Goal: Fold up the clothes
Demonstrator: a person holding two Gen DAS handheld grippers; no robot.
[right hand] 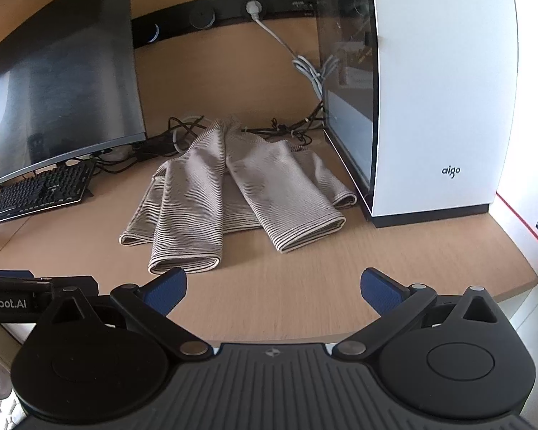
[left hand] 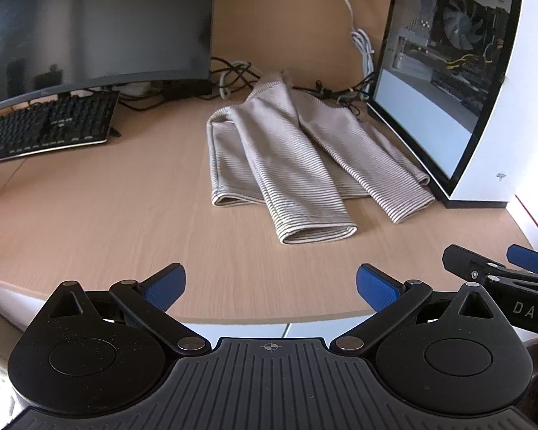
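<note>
Striped garment [left hand: 297, 157] on desk, well beyond both open jaws.

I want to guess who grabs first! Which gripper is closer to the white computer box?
Right. The right gripper hovers nearer the white computer case; the left gripper sits farther left.

One striped garment [left hand: 297, 157], one monitor [left hand: 89, 25], one keyboard [left hand: 46, 125], one computer case [right hand: 437, 89]

Monitor [left hand: 89, 25] cut off at the left — sweater [left hand: 290, 157] collar hides among cables [left hand: 233, 79].
</note>
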